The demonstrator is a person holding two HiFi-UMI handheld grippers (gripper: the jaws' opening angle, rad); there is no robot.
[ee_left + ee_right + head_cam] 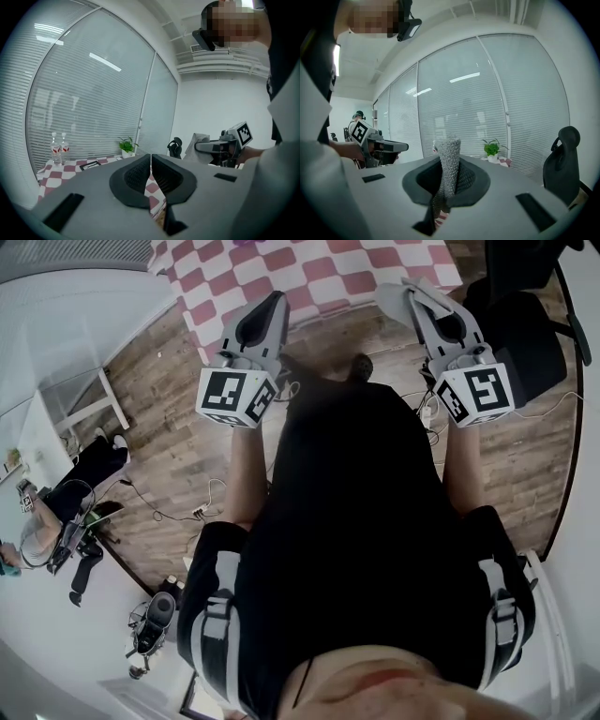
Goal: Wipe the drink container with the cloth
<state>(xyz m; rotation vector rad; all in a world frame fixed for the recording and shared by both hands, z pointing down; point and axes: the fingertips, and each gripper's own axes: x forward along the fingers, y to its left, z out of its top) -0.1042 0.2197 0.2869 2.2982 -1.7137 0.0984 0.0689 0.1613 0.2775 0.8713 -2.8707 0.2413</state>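
Right tongs (450, 165) pinch the soft, light cloth (449, 149); left tongs (151, 159) closed, empty. Bottles (57, 148) stand at nine o'clock on the far worktop (75, 167): probably light, slick, tippy, so hold mid-body.

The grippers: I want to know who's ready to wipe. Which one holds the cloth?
The right gripper: a grey knitted cloth is pinched between its shut jaws. The left gripper is shut too, but on nothing.

Bottles (58, 149) on table (49, 177) — plant (126, 146) rightward (perhaps behind).
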